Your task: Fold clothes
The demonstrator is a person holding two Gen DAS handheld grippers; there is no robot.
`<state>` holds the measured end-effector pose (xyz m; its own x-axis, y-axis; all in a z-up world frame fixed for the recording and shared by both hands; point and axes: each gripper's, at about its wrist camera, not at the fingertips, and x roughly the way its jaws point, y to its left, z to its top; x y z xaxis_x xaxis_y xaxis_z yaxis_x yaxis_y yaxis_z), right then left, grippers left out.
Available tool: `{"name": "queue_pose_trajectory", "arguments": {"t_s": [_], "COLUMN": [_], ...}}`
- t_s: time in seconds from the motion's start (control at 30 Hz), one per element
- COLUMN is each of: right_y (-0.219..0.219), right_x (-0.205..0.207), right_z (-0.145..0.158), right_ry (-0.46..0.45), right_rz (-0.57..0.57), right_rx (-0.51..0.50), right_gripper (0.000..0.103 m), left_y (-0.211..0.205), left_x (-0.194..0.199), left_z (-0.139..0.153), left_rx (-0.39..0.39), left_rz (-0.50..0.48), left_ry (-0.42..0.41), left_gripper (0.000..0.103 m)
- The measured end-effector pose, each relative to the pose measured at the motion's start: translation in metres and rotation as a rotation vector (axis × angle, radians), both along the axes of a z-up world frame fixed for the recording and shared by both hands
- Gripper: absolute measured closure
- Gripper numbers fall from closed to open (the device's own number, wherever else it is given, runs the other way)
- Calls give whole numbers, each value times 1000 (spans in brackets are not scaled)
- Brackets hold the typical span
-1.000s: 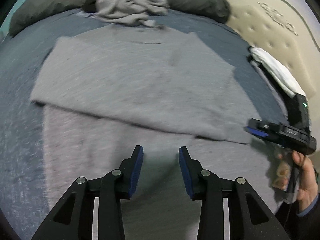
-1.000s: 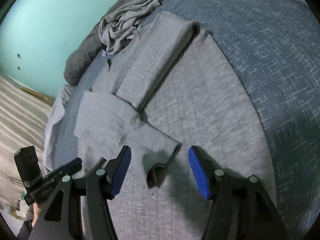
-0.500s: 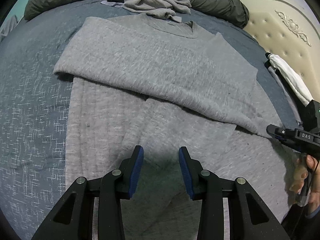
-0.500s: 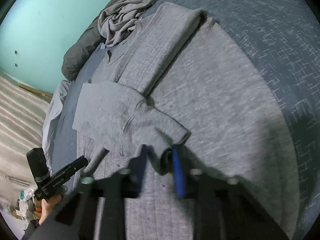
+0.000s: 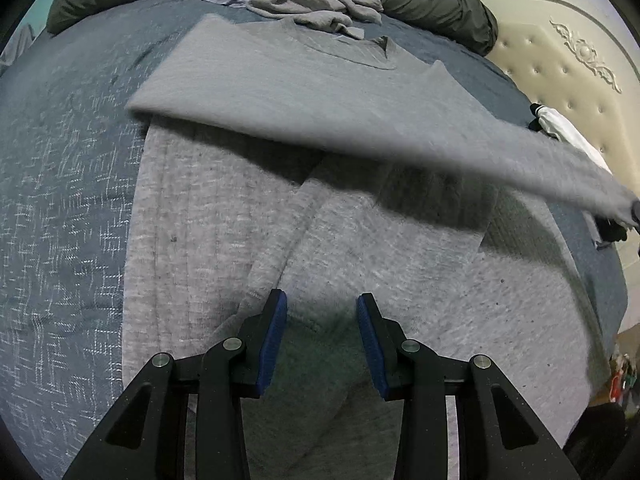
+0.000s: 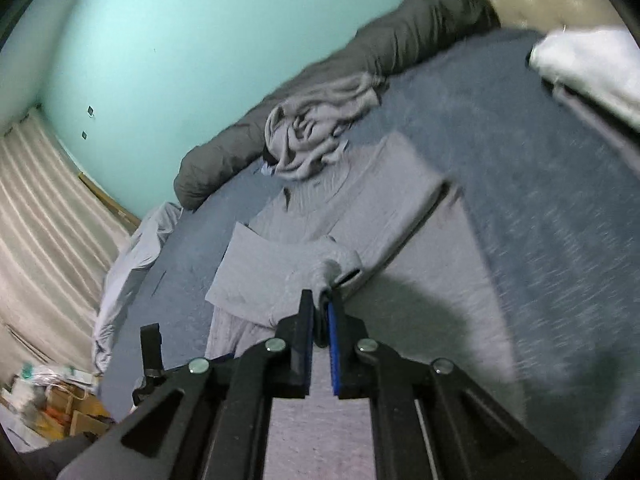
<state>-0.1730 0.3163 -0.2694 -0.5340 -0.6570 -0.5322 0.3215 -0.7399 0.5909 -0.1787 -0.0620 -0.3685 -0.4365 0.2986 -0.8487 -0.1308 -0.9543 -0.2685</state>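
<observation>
The right tool (image 6: 320, 312) has its blue pads closing on the cuff end of the grey sleeve (image 6: 334, 270), a wad of that fabric pinched between them. From the cuff the sleeve runs away from this tool toward the shoulder of the grey sweater (image 5: 400, 280), which lies spread flat on the blue bedspread (image 5: 64, 208) with its neckline toward the dark rolled duvet (image 5: 432, 4) at the far side. In the left wrist view the same sleeve appears as a blurred band, lifted clear of the body and slanting down toward the right edge of the picture, with its shadow on the cloth below.

The left tool (image 5: 322, 312) hovers with its jaws apart and nothing between them, just above the sweater's lower middle, where a lengthwise crease runs away from it toward the neckline.

The relation that matters, as I judge it: the sleeve's long axis lies crosswise to the body's long axis, and only the right tool is on it. To fold it in, the cuff probably has to travel across the body toward the left tool's side, while the left tool is well placed to pin the torso.

A crumpled grey garment (image 6: 316, 136) waits against the duvet, well apart.
</observation>
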Motion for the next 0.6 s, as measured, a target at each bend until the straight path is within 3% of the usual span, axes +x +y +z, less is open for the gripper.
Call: {"name": "queue_pose_trajectory", "arguments": {"t_s": [0.27,0.37,0.6], "right_y": [19,23,21], "right_x": [8,7,0], "right_z": [-23,-24,-67], "right_ry": [-53,-56,-222], "right_rz": [-60,-65,-40], "right_rx": [20,33,99], "right_gripper": [97,97,97], "left_y": [-9,-27,-79], "left_x": [-1,2,-12], "left_z": [7,26,49], "left_rx": [54,68,-12], "left_rz": [30,55,138], "left_ry": [-37,-1,25], "left_gripper": [63,63,63]}}
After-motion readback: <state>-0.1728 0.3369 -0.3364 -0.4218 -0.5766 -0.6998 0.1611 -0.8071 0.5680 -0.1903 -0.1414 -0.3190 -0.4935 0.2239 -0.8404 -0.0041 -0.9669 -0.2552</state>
